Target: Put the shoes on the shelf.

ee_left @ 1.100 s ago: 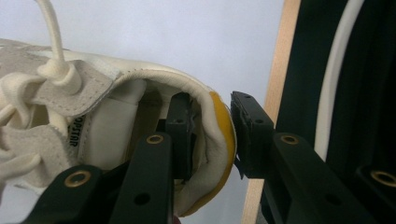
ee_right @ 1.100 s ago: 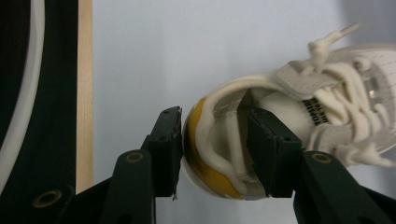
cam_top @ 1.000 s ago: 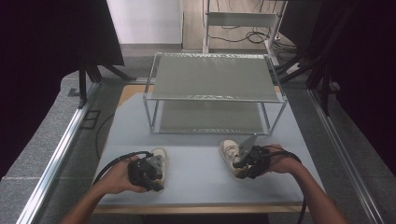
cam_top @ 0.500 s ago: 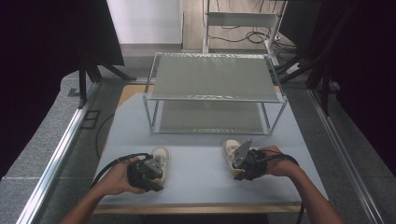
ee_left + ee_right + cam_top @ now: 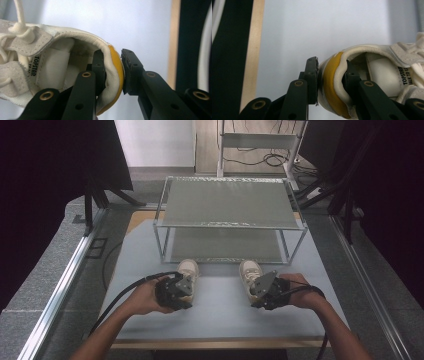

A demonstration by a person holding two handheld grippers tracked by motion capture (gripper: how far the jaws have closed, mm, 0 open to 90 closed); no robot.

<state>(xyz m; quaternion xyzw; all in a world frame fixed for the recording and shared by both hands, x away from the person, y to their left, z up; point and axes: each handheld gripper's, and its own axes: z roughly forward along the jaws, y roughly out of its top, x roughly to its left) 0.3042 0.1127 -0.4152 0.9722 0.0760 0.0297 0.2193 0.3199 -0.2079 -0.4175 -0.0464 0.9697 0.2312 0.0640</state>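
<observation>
High view: my left gripper (image 5: pixel 181 287) at heel of left shoe (image 5: pixel 188 270), my right gripper (image 5: pixel 260 287) at heel of right shoe (image 5: pixel 249 271); both shoes on pale counter (image 5: pixel 220 320), toes toward two-tier wire shelf (image 5: pixel 227 205). Grip detail hidden here by my hands.

Left gripper view: fingers (image 5: pixel 98 67) pinching yellow heel tab (image 5: pixel 117 67), one inside collar, one outside; laces, tongue label visible.

Right gripper view: fingers (image 5: pixel 311 75) just closed, clamping yellow heel (image 5: pixel 329 80) likewise, one finger inside shoe.
</observation>
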